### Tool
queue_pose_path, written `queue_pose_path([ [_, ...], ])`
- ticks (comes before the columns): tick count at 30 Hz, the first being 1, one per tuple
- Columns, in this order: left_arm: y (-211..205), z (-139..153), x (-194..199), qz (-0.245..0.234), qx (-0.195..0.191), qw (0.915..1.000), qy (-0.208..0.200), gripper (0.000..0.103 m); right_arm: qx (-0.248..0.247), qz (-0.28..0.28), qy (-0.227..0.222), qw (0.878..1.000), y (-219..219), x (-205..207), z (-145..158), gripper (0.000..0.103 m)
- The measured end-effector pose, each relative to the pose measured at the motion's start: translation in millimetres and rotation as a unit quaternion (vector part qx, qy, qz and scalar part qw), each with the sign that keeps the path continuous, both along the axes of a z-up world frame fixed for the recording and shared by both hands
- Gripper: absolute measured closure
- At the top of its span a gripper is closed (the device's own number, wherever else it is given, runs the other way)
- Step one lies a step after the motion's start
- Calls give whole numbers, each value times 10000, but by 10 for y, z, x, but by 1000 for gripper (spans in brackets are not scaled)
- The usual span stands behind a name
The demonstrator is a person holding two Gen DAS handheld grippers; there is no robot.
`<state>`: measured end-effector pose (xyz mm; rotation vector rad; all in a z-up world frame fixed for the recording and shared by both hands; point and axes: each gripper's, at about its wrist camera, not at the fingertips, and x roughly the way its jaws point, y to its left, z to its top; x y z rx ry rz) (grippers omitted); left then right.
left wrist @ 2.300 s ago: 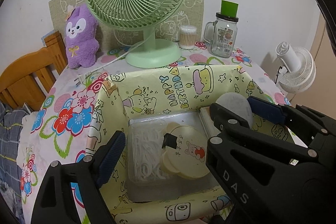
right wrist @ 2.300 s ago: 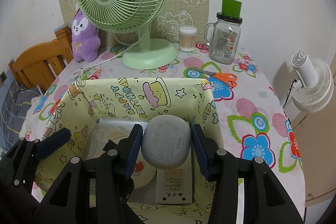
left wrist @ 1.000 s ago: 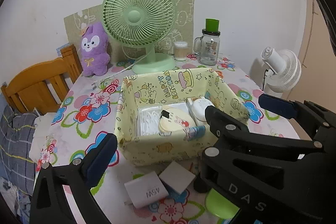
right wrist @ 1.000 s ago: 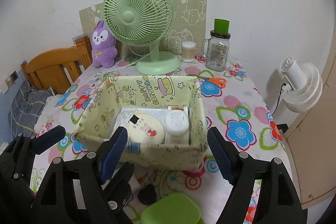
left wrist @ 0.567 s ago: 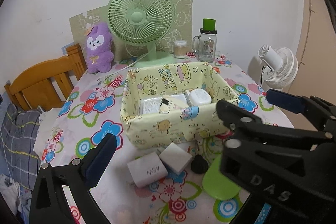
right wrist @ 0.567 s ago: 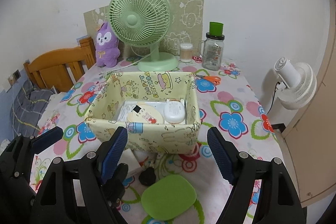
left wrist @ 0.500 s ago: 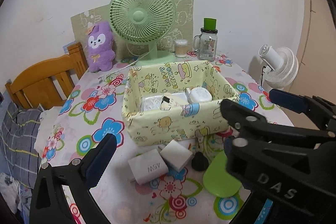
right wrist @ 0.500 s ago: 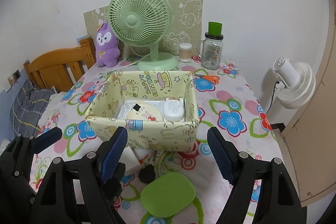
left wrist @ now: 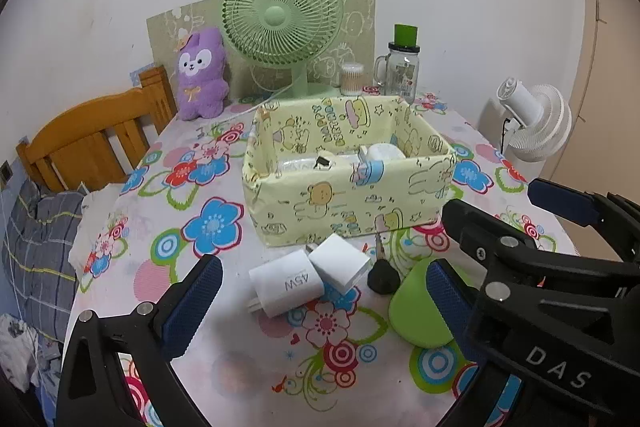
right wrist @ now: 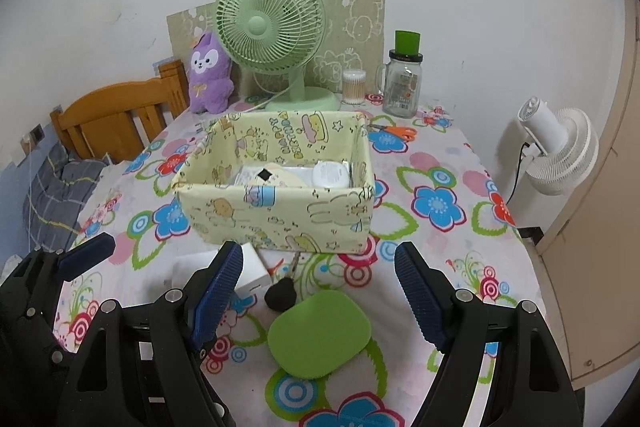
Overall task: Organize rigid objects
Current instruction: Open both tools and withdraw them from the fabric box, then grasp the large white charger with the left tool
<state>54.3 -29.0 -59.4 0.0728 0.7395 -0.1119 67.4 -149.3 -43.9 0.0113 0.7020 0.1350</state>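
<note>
Both hand-held grippers have pulled back from the yellow box, right hand-held gripper and left hand-held gripper gaping empty. Several items sit inside; two chargers, black key and green case wait on the table.

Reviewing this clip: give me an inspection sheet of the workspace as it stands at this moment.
Surface: table under a flowered cloth.
Job's things: yellow fabric bin holding a white case and a round cream lid; two white chargers, black knob and green case lie in front of it.
Clutter: green fan, purple plush, glass jar, cotton swabs, scissors.
Grippers: left gripper and right gripper both open, holding nothing.
Cables: white cord to the white fan.
Surroundings: wooden chair, white wall.
</note>
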Motion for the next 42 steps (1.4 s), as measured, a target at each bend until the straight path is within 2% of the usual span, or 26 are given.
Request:
queue_pose_path([
  [10,61,-204,12,105,8,9997,236,0,-66,-4,191,9998,62,7,-212,22],
  [19,129,-439,195,184,-1,9983,550,0,-41,-19,430,9991,102,149,-425,22],
  [32,202,-812,453,305,200,9947,960,0,-71,36,727,9973,227,397,-751,22],
  [42,222,-957,553,267,196,9936,1083,0,-124,79,926,9956,323,555,-917,22],
])
